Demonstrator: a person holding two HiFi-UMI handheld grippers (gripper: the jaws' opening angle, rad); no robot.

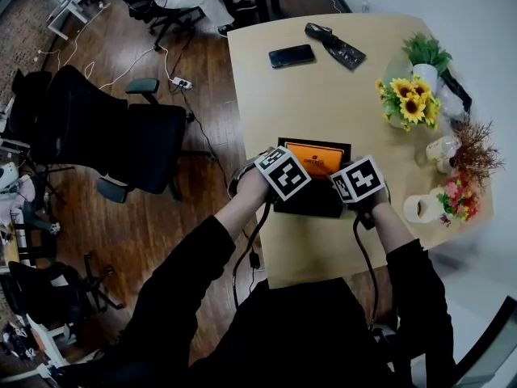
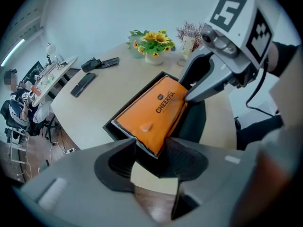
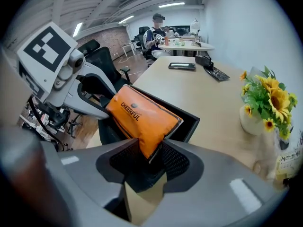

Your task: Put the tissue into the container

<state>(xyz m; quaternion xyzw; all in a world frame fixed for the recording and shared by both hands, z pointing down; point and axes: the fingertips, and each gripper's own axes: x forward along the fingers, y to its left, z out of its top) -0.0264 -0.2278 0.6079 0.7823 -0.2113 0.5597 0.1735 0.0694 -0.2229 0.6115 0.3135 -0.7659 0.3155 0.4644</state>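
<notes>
Both hands reach forward over the near part of the desk (image 1: 323, 95), side by side, each tool pointing steeply down. The left tool (image 1: 283, 176) and the right tool (image 1: 358, 181) stand close together, their marker cubes uppermost. They face each other across the black container (image 1: 311, 207).

The left tool (image 2: 149, 148) has its jaws clamped on one end of the orange tissue pack (image 2: 154, 112). The right tool (image 3: 151, 152) is clamped on the opposite end of the same pack (image 3: 142, 117). The pack hangs between them, tilted, partly down inside the container (image 3: 189, 119), with its printed face up and one long side above the rim (image 2: 111, 124).

The container lies near the desk's front edge, closer to the left edge than the right. Bare desktop stretches beyond it as far as a dark phone (image 1: 292, 56). To the right, a pot of sunflowers (image 1: 412, 103) and other flower arrangements line the desk's right edge, well apart from the container. An office chair (image 1: 121, 144) stands on the wooden floor off the left side.

In the head view the cubes cover the jaws and most of the container's near half. Only a strip of the pack (image 1: 317, 157) shows there. The container's floor is hidden under the pack in every view. A black object (image 1: 335, 45) by the phone is hard to make out.
</notes>
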